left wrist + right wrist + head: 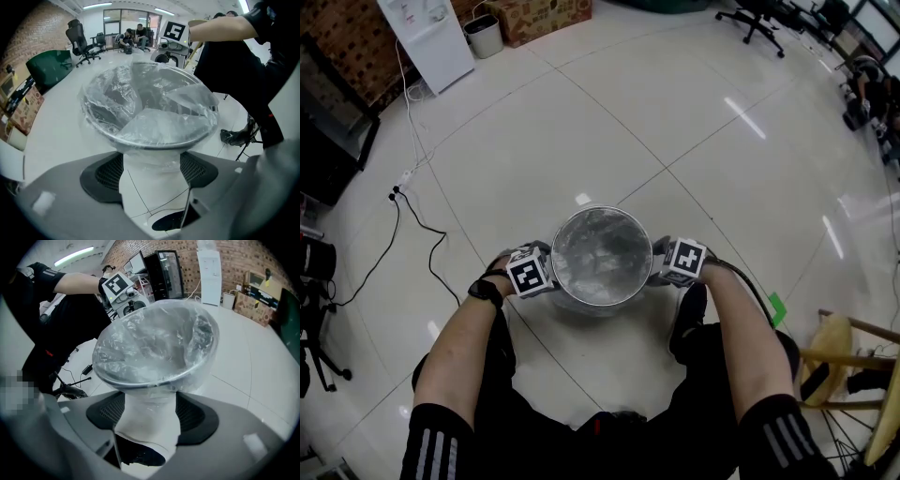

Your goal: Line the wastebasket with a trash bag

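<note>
We flank the wastebasket (598, 304) at frame centre, clear trash bag (600, 251) folded over its rim, left gripper (549, 274) and right gripper (660, 269) jaws wide apart, bagged wall between each pair, ungripped

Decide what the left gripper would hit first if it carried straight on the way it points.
Probably the bag: its clear skirt hangs under the basket rim, right between the open jaws of the left gripper. Depth is unclear, so it might instead slip beneath and reach the floor.
</note>
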Motion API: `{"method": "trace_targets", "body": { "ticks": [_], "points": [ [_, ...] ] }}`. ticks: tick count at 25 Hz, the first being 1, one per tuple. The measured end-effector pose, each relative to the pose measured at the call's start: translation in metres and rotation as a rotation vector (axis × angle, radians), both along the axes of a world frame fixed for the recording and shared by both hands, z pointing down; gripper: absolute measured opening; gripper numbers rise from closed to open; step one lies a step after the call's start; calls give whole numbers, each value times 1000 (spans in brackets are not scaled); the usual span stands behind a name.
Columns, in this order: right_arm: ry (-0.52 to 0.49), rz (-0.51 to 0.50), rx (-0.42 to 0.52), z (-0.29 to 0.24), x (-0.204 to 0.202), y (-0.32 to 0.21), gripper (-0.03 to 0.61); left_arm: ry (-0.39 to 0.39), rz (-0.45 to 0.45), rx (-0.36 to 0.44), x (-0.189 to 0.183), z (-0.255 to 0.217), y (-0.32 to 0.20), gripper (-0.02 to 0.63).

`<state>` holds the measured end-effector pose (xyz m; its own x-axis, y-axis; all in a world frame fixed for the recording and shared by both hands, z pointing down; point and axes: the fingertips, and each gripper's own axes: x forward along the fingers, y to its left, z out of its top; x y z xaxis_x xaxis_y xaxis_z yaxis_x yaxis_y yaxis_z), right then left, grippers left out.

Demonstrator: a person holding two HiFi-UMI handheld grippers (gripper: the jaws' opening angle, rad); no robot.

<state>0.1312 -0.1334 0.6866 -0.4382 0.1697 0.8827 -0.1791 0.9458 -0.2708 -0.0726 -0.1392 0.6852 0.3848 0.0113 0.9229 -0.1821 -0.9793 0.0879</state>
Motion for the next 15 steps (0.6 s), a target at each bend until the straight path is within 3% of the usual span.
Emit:
{"method": "trace_targets", "body": {
  "ticks": [10, 15],
  "points": [
    [53, 7, -33, 25, 7, 1, 348, -40, 20, -45, -1, 22, 5, 373],
    [43, -11, -45, 15, 12, 3, 348, -99, 4, -60, -28, 21, 8, 373]
  ]
}}
